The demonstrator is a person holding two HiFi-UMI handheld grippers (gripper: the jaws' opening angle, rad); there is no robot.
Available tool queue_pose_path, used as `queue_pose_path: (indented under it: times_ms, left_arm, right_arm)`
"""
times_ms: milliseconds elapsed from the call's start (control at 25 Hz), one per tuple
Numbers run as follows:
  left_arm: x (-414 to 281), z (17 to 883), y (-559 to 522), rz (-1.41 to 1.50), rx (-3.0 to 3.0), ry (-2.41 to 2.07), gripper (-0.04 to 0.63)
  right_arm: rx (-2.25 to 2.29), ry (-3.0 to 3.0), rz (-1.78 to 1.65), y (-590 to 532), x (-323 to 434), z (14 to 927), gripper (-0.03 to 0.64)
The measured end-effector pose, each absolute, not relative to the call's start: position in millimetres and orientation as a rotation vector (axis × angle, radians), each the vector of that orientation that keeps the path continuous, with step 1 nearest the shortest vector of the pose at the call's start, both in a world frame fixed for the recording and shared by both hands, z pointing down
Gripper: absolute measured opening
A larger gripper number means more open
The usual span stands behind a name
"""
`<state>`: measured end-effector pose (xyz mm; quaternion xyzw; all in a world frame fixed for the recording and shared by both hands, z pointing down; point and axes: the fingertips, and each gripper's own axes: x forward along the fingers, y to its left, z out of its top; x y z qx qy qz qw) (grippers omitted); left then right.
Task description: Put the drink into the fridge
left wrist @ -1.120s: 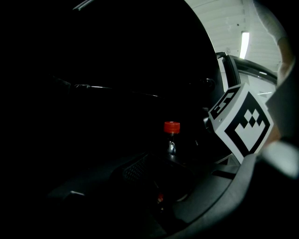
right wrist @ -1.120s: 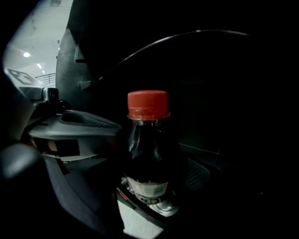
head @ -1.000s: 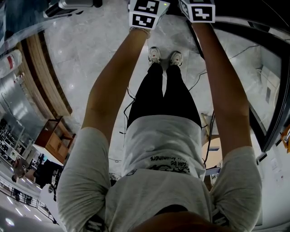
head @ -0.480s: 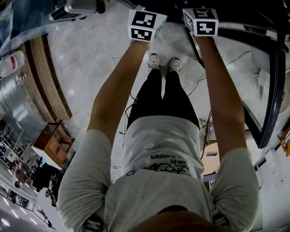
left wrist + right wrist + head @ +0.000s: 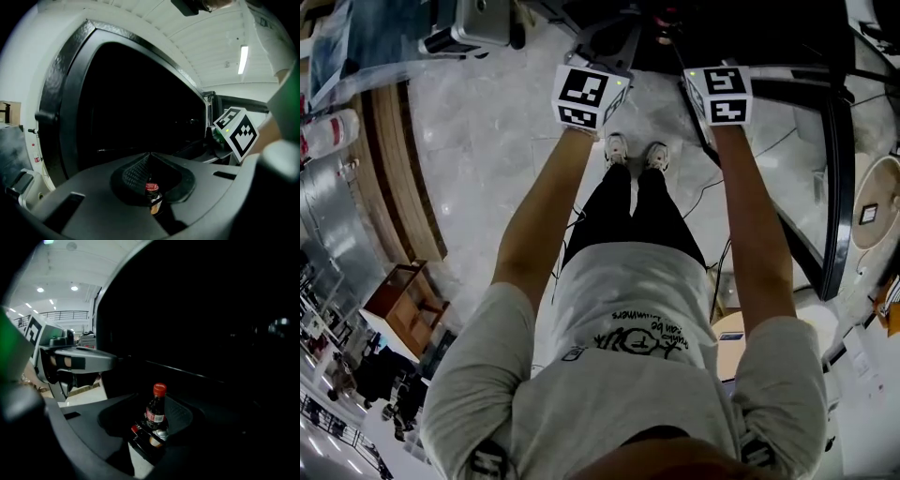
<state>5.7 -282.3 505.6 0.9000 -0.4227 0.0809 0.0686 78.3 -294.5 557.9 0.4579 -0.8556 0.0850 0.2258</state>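
The bottle (image 5: 156, 409) is clamped upright between the fingers of the right gripper (image 5: 155, 422), whose jaws have just been closing, probably so that it can be stood in the fridge (image 5: 220, 333) ahead of them. The fingers of the left gripper (image 5: 150, 161) are pressed together, empty.

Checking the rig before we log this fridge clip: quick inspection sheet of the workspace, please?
surface: no table seen; pale stone floor under the person.
job's things: cola bottle, red cap, upright; dark-fronted fridge ahead, door state unclear.
clutter: wooden stand at left.
grippers: left gripper jaw tips meet, nothing clamped; right gripper jaws have just been closing, appear to press the cola bottle.
cables: thin cable loose on the floor.
surroundings: hall with ceiling lights.
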Motion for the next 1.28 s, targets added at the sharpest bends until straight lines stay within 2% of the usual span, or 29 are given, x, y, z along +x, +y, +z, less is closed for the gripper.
queue_pose_path:
  times_ms: [240,720,1280]
  left_arm:
    - [10.0,459.4,-256.8,0.244,2.798,-1.225,0.021]
    - [7.8,373.6,-187.1,0.244,2.905,-1.153,0.021]
    - [-13.5,269.5,-142.5,0.108,2.905,-1.193,0.021]
  right_arm:
    - [1.242,-2.418,0.195,-257.8,68.1,509.7,0.098]
    - [1.208,-2.518,0.148,-201.2,59.7,408.7,0.061]
    - [1.202,-2.613,0.041,-156.6,44.7,293.5,0.015]
